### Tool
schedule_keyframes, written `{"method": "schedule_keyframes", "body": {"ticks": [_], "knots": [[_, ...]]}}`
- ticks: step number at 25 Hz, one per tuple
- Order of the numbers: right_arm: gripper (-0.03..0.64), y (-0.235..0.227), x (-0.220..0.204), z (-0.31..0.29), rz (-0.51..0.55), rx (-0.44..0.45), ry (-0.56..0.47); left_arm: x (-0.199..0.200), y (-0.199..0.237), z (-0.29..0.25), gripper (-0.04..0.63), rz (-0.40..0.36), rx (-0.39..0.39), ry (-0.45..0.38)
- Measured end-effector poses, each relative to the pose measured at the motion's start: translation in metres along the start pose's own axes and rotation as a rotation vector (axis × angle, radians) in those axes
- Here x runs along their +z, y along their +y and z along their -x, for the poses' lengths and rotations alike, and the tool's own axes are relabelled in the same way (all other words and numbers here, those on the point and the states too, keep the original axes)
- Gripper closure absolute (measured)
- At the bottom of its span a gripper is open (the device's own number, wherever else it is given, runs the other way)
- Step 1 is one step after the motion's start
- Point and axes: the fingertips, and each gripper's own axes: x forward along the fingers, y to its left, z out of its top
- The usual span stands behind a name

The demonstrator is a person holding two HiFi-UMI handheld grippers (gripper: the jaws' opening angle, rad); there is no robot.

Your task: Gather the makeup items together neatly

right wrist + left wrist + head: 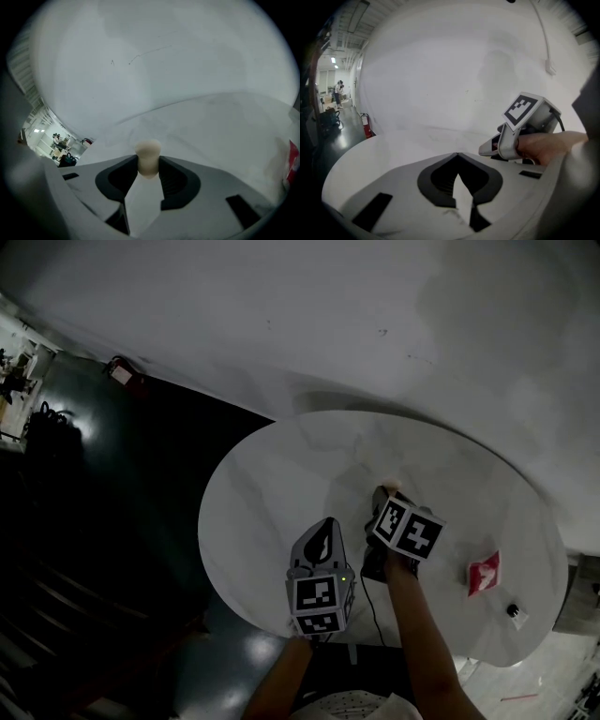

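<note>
1. The left claw (323,521) hovers over the near edge of the round white counter (272,474), clenched, with nothing between its tips.
2. Just beyond it to the right, the right claw (384,491) points down and grasps a beige makeup sponge (148,157) above the counter.
3. Farther right, a red packet (484,574) and a small black item (513,611) lie well apart from both claws.

claws (327,524) (384,491) 2 | beige puff (148,157) 1 | red pkt (484,574) 1 | poss jar (514,611) 1
</note>
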Motion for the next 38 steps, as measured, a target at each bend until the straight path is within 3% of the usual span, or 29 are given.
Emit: {"method": "schedule_keyframes", "body": {"ticks": [11,25,38], "knots": [[0.449,-0.012,-0.007,-0.020,0.032,-0.093,0.040,-0.005,0.004,-0.008,0.560,-0.001,-0.007,0.028],[0.407,-0.009,-0.008,-0.025,0.022,-0.073,0.031,-0.014,0.012,-0.011,0.560,0.010,0.004,0.047],[0.467,-0.005,-0.005,-0.022,-0.176,-0.059,-0.051,-0.013,0.014,-0.008,0.560,0.022,0.013,0.035]]}}
